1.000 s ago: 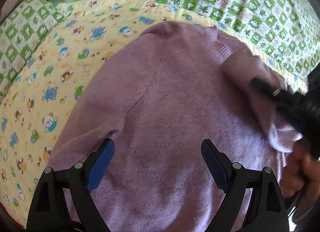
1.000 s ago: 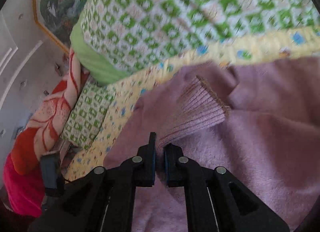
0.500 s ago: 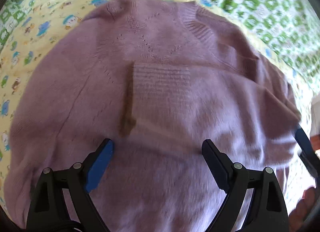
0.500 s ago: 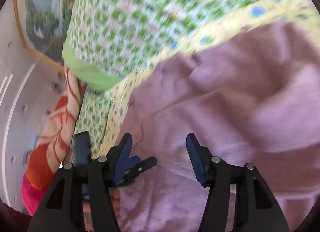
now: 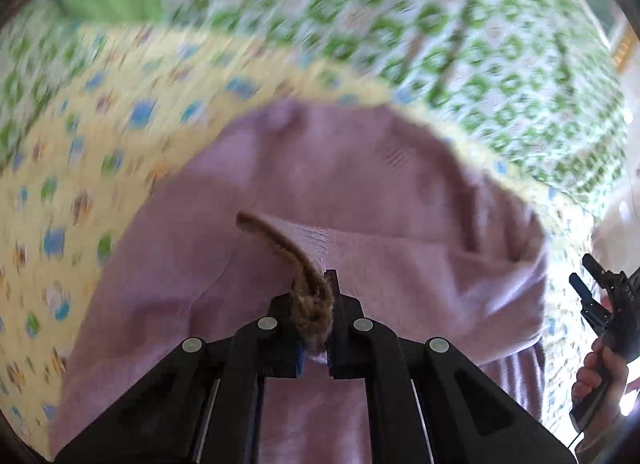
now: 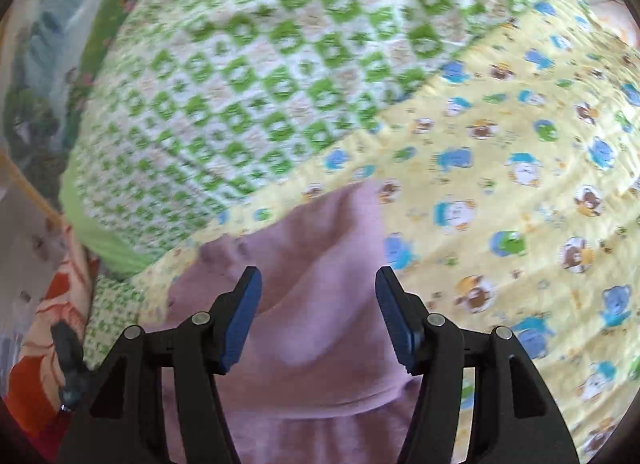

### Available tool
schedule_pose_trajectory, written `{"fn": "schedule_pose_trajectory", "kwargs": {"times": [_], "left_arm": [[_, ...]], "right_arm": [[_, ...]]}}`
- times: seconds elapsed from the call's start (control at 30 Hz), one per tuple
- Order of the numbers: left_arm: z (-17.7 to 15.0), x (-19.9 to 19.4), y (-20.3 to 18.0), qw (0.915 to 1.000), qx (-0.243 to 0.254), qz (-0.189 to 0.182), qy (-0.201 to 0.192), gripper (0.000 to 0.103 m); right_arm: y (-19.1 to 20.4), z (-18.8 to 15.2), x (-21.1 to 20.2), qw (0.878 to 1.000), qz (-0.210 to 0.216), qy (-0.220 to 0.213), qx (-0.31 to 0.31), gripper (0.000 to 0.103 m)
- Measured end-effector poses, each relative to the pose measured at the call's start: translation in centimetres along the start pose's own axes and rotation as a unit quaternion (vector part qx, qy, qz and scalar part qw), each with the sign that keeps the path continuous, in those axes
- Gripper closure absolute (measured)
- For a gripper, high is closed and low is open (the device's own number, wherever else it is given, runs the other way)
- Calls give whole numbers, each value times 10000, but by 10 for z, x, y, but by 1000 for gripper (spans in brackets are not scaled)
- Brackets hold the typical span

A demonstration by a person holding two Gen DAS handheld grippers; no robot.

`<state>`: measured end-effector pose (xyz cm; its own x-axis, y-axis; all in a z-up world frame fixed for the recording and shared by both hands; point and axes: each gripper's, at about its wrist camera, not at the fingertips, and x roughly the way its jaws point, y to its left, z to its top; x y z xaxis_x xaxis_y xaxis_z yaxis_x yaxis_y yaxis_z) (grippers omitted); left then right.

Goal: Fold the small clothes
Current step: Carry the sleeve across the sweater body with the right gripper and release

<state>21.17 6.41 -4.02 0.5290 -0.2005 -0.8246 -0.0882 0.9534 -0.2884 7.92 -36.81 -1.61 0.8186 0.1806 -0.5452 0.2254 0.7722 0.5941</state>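
**Left gripper pinching sweater cuff, right gripper open over sweater edge**

Covering the bed: a yellow cartoon-animal blanket [image 6: 520, 191], bordered farther back by a green-and-white patterned quilt [image 6: 280, 75]. Lying on the yellow blanket, a lavender knit sweater [image 5: 360, 191], spreading across the middle of the left wrist view and blurring with motion.

Clamping shut on the sweater's sleeve cuff [image 5: 308, 304]: the left hand-held gripper [image 5: 314, 344], jaws pressing together with the knit bunching between the blue pads. Rising from the pinch, the cuff's edge curling up and to the left, showing a brownish rim against the lavender body beneath. Appearing at the far right of the same view, beyond the sweater's edge, the other gripper, held by the person's hand [image 5: 596, 380].

Hanging open in the right wrist view: the right hand-held gripper [image 6: 318, 316], blue-padded fingers [image 6: 240, 324] standing wide apart and holding nothing. Sitting between and below those fingers, a folded edge of the sweater, its corner reaching toward the boundary where yellow blanket meets green quilt. Showing at the left margin of that view, an orange-and-red patterned fabric [image 6: 36, 360] and, above it, a landscape painting [image 6: 44, 63], both soft with blur.
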Motion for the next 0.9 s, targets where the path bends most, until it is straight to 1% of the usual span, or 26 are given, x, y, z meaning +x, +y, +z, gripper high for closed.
{"fn": "schedule_pose_trajectory", "kwargs": {"times": [0.07,0.13,0.23,0.27,0.3,0.33,0.43,0.47,0.5,0.53,0.63,0.7,0.73,0.8,0.87,0.9], "left_arm": [[-10,-3,13,9998,-151,18,-146,97],[-20,-9,19,9993,-236,25,-281,97],[-29,-17,28,9992,-292,57,-265,97],[-33,-16,30,9993,-279,80,-235,97],[-36,-25,37,9993,-290,55,-223,97],[-37,-23,37,9994,-283,58,-202,97],[-39,-25,30,9995,-127,102,-261,97],[-37,-26,28,9995,-101,79,-288,97],[-34,-26,24,9995,-86,15,-312,97],[-31,-25,19,9994,-66,-62,-335,97],[-20,-20,-6,9986,194,-214,-445,97],[-16,-14,-21,9978,387,-215,-494,97],[-16,-8,-27,9973,514,-139,-503,97],[-16,5,-29,9975,580,-57,-393,97],[-17,20,-27,9979,600,63,-235,97],[-19,27,-26,9974,675,196,-181,97]], "right_arm": [[-9,7,11,9999,-87,109,81,43],[-14,12,23,9995,-155,256,31,43],[-14,16,48,9981,-233,553,-162,42],[-14,16,57,9974,-256,634,-211,39],[-15,15,65,9966,-264,736,-247,37],[-15,15,73,9959,-271,828,-258,35],[-14,12,89,9942,-346,921,-423,37],[-13,12,94,9937,-308,968,-478,63],[-15,13,99,9931,-180,1063,-456,87],[-18,17,99,9925,-202,1141,-399,95],[-24,39,69,9970,-292,624,-353,95],[-33,52,52,9975,-448,426,-353,96],[-37,57,50,9970,-533,410,-391,96],[-43,59,52,9955,-680,482,-455,96],[-47,55,60,9938,-815,554,-507,96],[-47,52,63,9927,-889,582,-574,96]]}}
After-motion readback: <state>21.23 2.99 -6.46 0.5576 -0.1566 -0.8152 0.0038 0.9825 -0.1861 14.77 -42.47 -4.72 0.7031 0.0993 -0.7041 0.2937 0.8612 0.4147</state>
